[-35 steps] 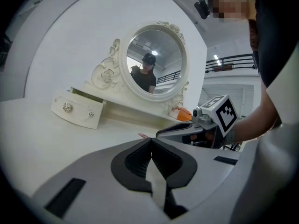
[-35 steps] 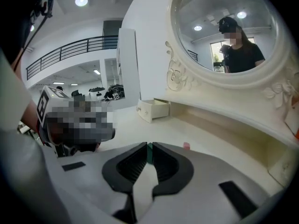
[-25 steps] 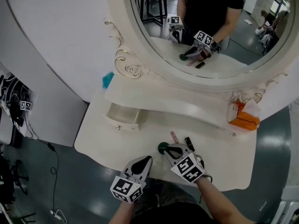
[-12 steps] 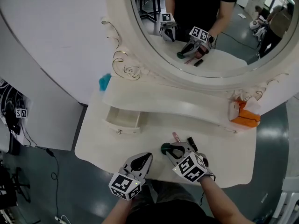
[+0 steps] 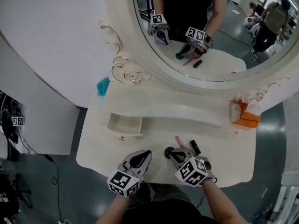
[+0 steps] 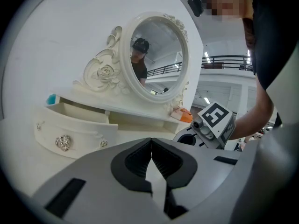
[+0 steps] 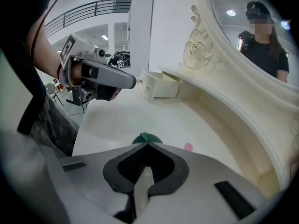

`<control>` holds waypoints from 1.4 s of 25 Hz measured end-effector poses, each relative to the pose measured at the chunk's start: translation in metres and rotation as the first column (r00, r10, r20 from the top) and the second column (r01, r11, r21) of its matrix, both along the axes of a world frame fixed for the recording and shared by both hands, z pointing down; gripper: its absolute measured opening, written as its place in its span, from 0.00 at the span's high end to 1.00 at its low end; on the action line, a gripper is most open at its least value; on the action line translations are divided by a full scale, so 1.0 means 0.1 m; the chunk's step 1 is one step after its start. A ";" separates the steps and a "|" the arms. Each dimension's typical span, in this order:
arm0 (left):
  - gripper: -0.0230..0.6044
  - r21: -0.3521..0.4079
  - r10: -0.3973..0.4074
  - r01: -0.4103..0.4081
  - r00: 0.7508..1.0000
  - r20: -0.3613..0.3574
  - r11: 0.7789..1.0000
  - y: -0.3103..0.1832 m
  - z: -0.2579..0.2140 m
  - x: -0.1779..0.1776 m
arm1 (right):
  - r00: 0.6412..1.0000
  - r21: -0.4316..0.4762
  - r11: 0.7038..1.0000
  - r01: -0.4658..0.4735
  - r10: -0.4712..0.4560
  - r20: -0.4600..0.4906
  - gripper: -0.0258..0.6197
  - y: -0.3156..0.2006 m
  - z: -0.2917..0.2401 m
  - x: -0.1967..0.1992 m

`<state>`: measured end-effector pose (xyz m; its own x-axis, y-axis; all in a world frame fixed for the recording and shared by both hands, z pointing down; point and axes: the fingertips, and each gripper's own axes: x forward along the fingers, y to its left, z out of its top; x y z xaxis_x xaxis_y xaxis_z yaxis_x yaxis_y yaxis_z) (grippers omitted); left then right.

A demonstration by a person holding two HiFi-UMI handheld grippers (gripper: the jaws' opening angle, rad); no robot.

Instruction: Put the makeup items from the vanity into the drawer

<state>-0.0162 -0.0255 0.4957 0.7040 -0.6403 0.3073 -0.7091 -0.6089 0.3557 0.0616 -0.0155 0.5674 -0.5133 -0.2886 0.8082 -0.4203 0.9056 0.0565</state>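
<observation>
right gripper (image 7: 147, 144): ribbed black pads closed tip to tip, nothing seen between. round dark-green makeup item (image 7: 145, 137) lies just beyond the fingertips, likely lined up for pickup. slim pink stick (image 5: 179, 140) and small black item (image 5: 195, 147) lie further beyond. left gripper (image 6: 151, 139): closed, empty, apparently idle. open glossy cream drawer (image 6: 70, 136) sits ahead-left of its fingertips.

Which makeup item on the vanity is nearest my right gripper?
The round green one, just at the tips of the right gripper; the pink one and the black one lie farther off.
</observation>
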 end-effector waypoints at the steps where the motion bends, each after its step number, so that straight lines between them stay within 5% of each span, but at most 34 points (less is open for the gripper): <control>1: 0.94 -0.001 0.002 -0.002 1.000 0.001 1.000 -0.01 0.00 -0.02 | 1.000 -0.003 1.000 -0.015 0.015 0.012 0.93 -0.01 -0.02 -0.01; 19: 0.94 0.036 0.028 -0.028 1.000 -0.001 0.999 -0.28 -0.12 -0.34 | 0.953 0.007 0.992 -0.126 0.119 0.278 0.93 -0.38 -0.82 -0.67; 35: 0.94 0.044 0.013 -0.012 1.000 -0.007 0.999 -0.42 -0.16 -0.70 | 0.939 0.006 0.995 -0.102 0.094 0.332 0.93 -0.64 -1.02 -1.26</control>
